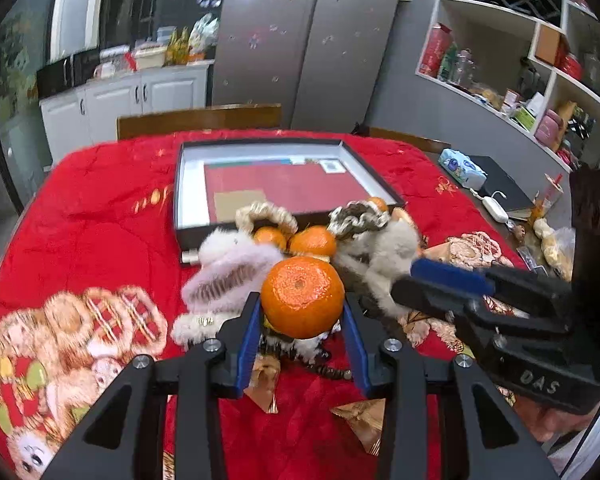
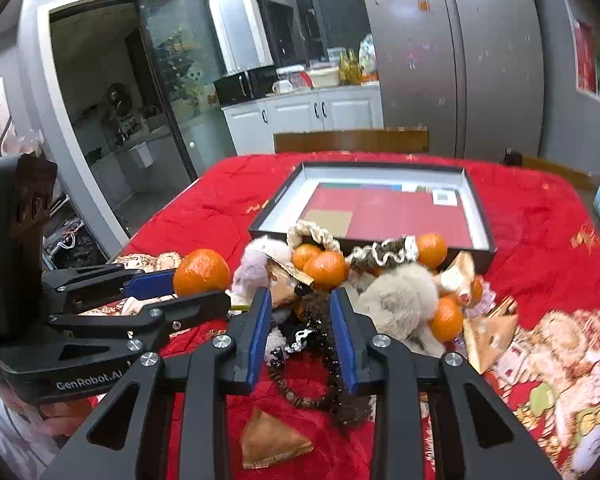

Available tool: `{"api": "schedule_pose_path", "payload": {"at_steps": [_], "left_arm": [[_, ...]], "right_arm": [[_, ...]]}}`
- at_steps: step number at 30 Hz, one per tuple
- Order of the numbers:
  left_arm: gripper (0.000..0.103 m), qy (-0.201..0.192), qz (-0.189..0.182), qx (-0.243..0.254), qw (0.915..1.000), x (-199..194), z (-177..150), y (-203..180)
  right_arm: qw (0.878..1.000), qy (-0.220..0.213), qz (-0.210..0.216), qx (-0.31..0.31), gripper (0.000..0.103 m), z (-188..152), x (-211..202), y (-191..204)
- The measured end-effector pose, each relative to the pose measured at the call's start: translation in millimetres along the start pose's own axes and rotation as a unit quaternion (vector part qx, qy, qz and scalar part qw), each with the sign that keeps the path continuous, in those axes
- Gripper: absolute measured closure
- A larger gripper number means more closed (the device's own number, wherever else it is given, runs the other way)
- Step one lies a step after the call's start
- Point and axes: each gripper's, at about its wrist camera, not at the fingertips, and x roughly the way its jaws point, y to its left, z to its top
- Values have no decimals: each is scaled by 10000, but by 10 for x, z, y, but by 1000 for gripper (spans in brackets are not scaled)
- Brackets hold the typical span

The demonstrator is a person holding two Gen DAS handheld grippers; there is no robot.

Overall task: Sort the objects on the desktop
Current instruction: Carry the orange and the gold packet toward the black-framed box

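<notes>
My left gripper is shut on a tangerine and holds it just above the pile; it also shows in the right wrist view. My right gripper is open over a dark bead bracelet, not holding it. The pile holds more tangerines, a pink furry hair claw, a grey furry hair claw and scrunchies. A black open box lies behind the pile.
A red patterned cloth covers the table. Gold paper triangles lie near the front. A tissue pack, a notebook and small clutter sit at the table's right. Chairs and a fridge stand behind.
</notes>
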Motion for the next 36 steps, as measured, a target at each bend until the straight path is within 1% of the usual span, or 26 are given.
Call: {"api": "schedule_pose_path", "payload": {"at_steps": [2, 3, 5, 8, 12, 15, 17, 19, 21, 23, 26, 28, 30, 32, 36], "left_arm": [[63, -3, 112, -12, 9999, 5, -93, 41], [63, -15, 238, 16, 9997, 1, -158, 58], [63, 16, 417, -15, 9991, -29, -318, 93], [63, 164, 315, -156, 9992, -93, -590, 101], [63, 171, 372, 7, 9992, -158, -912, -61], [63, 237, 350, 53, 9991, -135, -1042, -150], [63, 319, 285, -5, 9991, -90, -1081, -165], [63, 468, 171, -139, 9987, -27, -1130, -137], [63, 523, 220, -193, 9982, 13, -1167, -118], [63, 515, 305, -209, 9980, 41, -1175, -86], [63, 516, 309, -211, 9980, 64, -1183, -62], [63, 516, 328, -180, 9980, 89, -1188, -52], [63, 535, 351, -173, 9978, 111, -1197, -54], [63, 580, 328, -184, 9976, 159, -1197, -56], [63, 518, 371, -116, 9979, 186, -1193, -67]], "right_arm": [[9995, 184, 200, 155, 73, -88, 61, -50], [9991, 241, 288, 184, 73, -142, 58, -57], [9987, 283, 407, 130, 72, -275, -10, -18], [9985, 342, 438, 30, 71, -470, -106, 72], [9988, 413, 257, -57, 71, -675, -133, 169], [9983, 497, 310, 31, 71, -780, -87, 196], [9981, 546, 263, 76, 71, -836, -38, 208], [9975, 603, 329, 173, 71, -881, 13, 197], [9969, 651, 367, 258, 71, -919, 61, 184], [9967, 680, 321, 295, 71, -945, 103, 168], [9965, 723, 271, 332, 70, -984, 154, 152], [9964, 739, 212, 349, 67, -995, 181, 139], [9956, 764, 264, 465, 61, -1008, 211, 91], [9951, 795, 265, 531, 60, -1026, 251, 65], [9946, 856, 256, 532, 59, -1058, 319, 49]]}}
